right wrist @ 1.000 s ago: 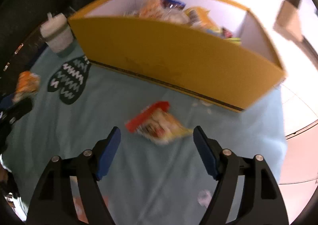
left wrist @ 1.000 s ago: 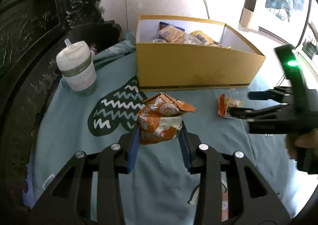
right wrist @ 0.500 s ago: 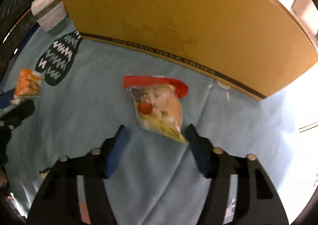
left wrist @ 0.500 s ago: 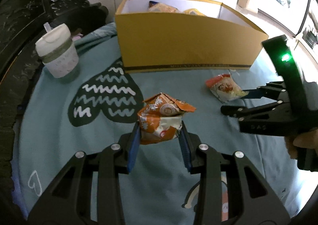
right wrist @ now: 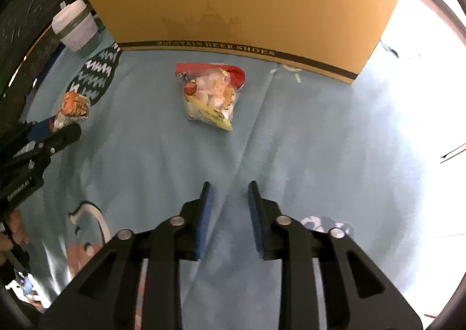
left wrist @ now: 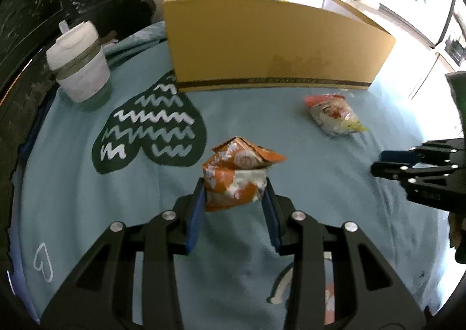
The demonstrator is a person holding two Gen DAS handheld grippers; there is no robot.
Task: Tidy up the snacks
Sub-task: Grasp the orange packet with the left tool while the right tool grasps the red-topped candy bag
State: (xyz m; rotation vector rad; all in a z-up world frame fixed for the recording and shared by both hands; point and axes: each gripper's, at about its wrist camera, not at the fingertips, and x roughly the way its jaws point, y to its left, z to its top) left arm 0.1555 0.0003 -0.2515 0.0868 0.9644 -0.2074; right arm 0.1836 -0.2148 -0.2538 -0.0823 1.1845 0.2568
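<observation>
My left gripper [left wrist: 234, 193] is shut on a crumpled orange snack packet [left wrist: 233, 172] and holds it just above the teal cloth [left wrist: 87, 184]. A clear snack bag with a red top [right wrist: 211, 94] lies flat on the cloth in front of the yellow cardboard box [right wrist: 247, 9]. My right gripper [right wrist: 229, 185] sits well short of that bag, its jaws closing with only a narrow gap and nothing between them. In the left wrist view the same bag [left wrist: 333, 114] lies to the right, and the right gripper [left wrist: 387, 161] comes in from the right edge.
The yellow box [left wrist: 276, 47] stands at the back of the cloth with several snacks inside. A white lidded cup [left wrist: 78, 65] stands at the back left beside dark carved furniture [left wrist: 26, 9]. A dark heart print [left wrist: 151, 129] marks the cloth.
My right gripper drew back from the clear bag and its jaws narrowed; the bag stays on the cloth. My left gripper sank a little with the orange packet still held.
</observation>
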